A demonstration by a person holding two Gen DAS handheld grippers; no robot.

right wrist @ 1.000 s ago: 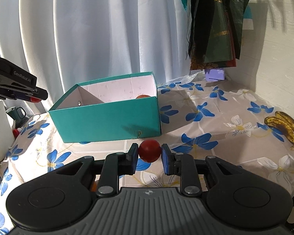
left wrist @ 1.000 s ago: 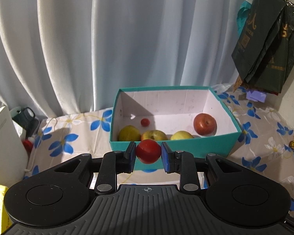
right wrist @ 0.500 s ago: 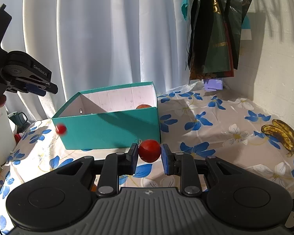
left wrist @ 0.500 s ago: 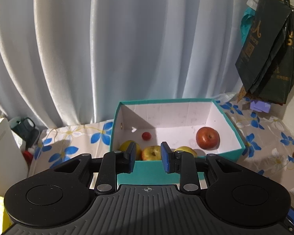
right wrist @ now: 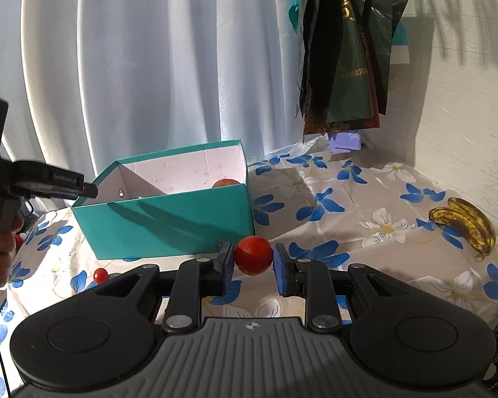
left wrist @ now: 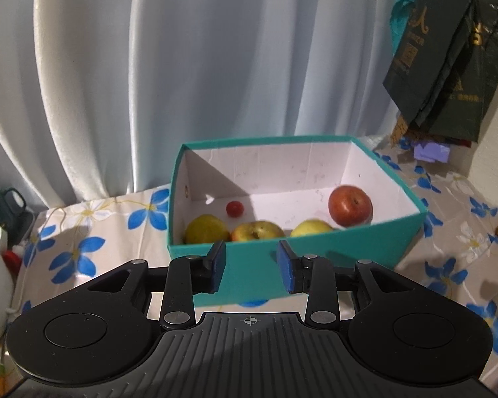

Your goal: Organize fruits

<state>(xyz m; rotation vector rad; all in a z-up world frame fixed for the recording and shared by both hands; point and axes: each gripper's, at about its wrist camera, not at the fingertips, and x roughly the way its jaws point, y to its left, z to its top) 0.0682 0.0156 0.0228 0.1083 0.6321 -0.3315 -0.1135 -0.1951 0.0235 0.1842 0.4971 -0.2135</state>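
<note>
Left wrist view: my left gripper (left wrist: 251,262) hovers in front of the teal box (left wrist: 315,255), jaws spread and holding nothing. Inside the box I count a red apple (left wrist: 350,205) toward its right wall, a yellow fruit (left wrist: 207,229) at its left front corner, a yellow-red apple (left wrist: 257,231) and a pale yellow fruit (left wrist: 310,227) against its front wall, and one cherry tomato (left wrist: 234,208) behind the yellow fruit. A dark bag (left wrist: 448,49) hangs above and to the right of the box; the flowered cloth (left wrist: 93,225) lies under the box. Right wrist view: my right gripper (right wrist: 253,260) sits in front of the box (right wrist: 169,222), near its right front corner, with a red tomato (right wrist: 253,254) between the pads; the left pad meets it, while a sliver of gap seems to show at the right pad, so I cannot tell whether the pinch is firm. A second small cherry tomato (right wrist: 101,275) lies on the cloth in front of the box, toward its left end. Two spotted bananas (right wrist: 464,227) lie well to the right of the box. The left gripper (right wrist: 46,184) shows side-on, level with the box's left rim. Progress, by my judgement: five fruits boxed; the tomato at my right gripper, the loose cherry tomato and the bananas remain outside, so the job is a little over halfway.
</note>
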